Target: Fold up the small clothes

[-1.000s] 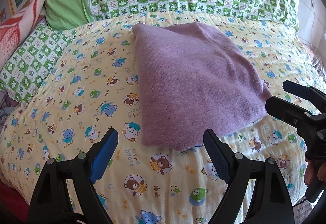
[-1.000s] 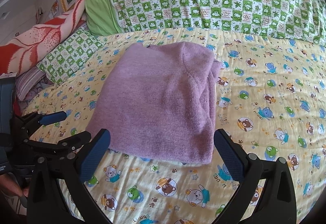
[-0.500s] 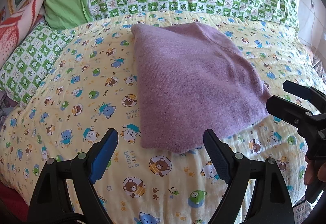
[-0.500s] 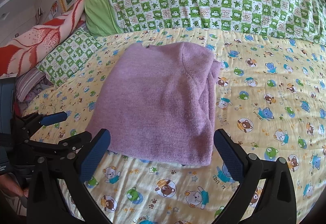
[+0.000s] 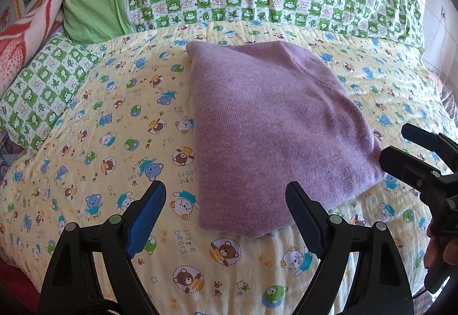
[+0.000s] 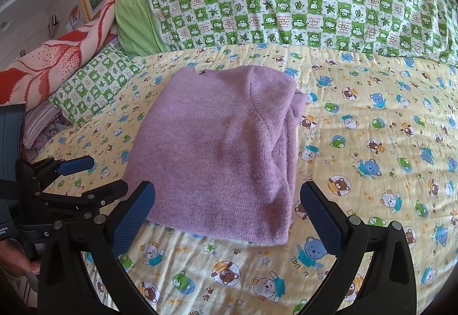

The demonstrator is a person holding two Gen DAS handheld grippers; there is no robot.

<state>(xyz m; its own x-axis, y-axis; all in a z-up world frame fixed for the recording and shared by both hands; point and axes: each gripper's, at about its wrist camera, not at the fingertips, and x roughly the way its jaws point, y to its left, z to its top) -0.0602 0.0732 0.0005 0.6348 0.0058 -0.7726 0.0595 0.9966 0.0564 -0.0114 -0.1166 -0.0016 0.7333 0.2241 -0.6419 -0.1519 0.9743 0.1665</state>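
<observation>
A: What carries everything?
B: A bed (image 5: pixel 86 171) under a yellow bear-print quilt (image 6: pixel 372 143).
A: What lies on it?
B: A folded purple knit garment (image 6: pixel 217 149) in the middle, a green checked pillow (image 6: pixel 286 0) along the far edge, a smaller checked cushion (image 5: pixel 43 86) at far left.

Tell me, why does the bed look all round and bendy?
Left wrist view: the fisheye lens bulges the bed and darkens the corners. Right wrist view: same bend; sun lights the sheet at right, and the sweater stays sharp.
</observation>
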